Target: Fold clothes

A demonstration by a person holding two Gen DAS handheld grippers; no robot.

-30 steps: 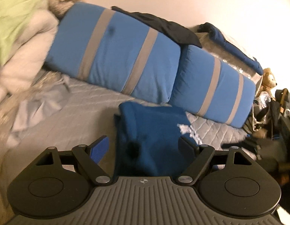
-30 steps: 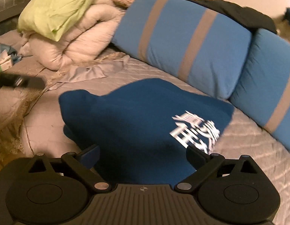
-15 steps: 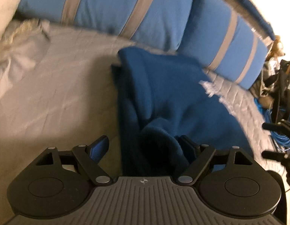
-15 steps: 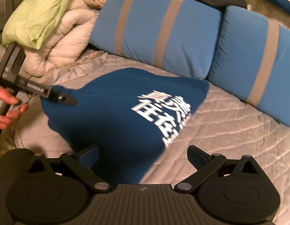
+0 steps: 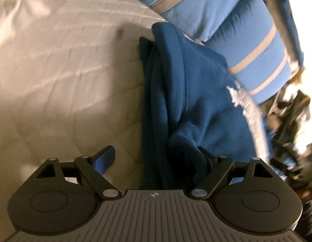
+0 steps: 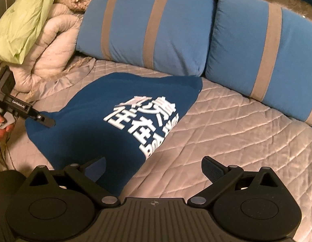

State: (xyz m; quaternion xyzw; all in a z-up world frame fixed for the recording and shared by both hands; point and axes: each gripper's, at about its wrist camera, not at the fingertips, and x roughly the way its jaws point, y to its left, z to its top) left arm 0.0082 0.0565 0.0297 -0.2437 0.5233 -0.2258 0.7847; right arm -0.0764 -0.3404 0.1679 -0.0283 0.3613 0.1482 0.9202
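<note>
A dark blue sweatshirt with white printed characters lies on the quilted grey bedspread. In the right wrist view my right gripper is open just before its near edge, the cloth reaching in by the left finger. The left gripper, held by a hand, touches the garment's left corner. In the left wrist view the left gripper is open, with the sweatshirt's folded edge bunched between the fingers and against the right finger.
Two blue pillows with grey stripes lean along the back. A heap of beige duvet and a green cover sits at the far left. Dark clutter lies beyond the bed's right side.
The sweatshirt has come down flatter onto the bed. The left gripper has tipped down and closer over its folded edge. The right gripper has shifted right, and both stay open.
</note>
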